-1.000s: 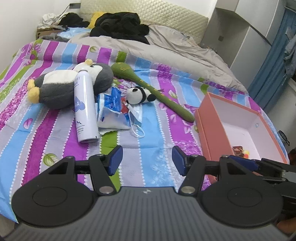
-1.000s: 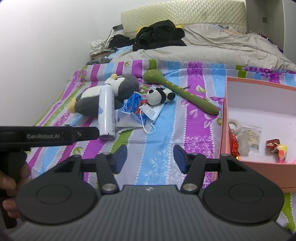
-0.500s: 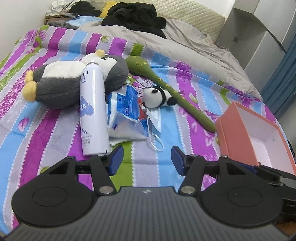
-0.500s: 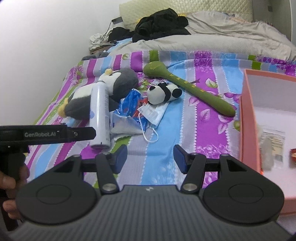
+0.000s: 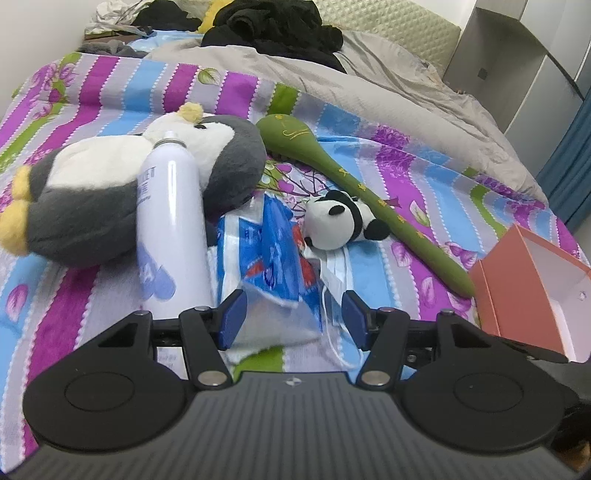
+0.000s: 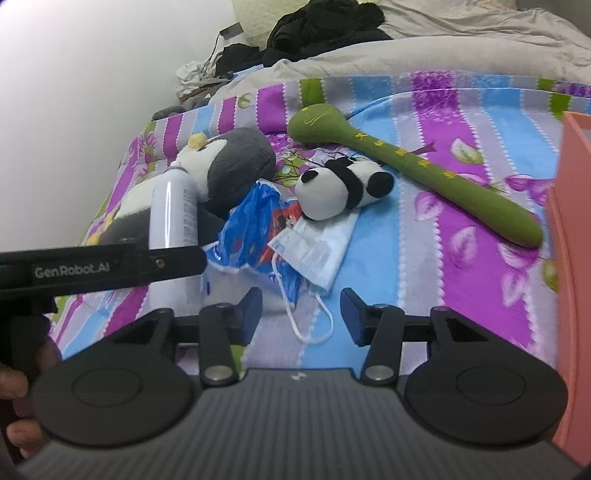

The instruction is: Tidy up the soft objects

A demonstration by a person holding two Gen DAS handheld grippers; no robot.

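Observation:
A grey and white penguin plush [image 5: 110, 192] [image 6: 229, 166] lies on the striped bedspread, with a small panda plush [image 5: 340, 221] [image 6: 343, 186] to its right. A long green plush [image 5: 354, 184] [image 6: 417, 166] lies beyond the panda. A blue and white plastic bag [image 5: 266, 254] [image 6: 255, 229] and a face mask [image 6: 314, 243] lie just ahead of both grippers. My left gripper [image 5: 293, 319] is open and empty just short of the bag. My right gripper [image 6: 301, 315] is open and empty just short of the mask's ear loop.
A white spray can [image 5: 171, 229] [image 6: 171, 221] lies against the penguin. A pink open box [image 5: 532, 291] [image 6: 572, 258] stands at the right. A grey duvet [image 5: 369, 74] and black clothes [image 5: 273, 26] lie at the bed's head. The left gripper's body [image 6: 92, 271] crosses the right wrist view.
Both grippers have moved forward toward the pile of toys, which now looks larger and closer. The pink box has slid to the right edge of both views. Both jaws stay open.

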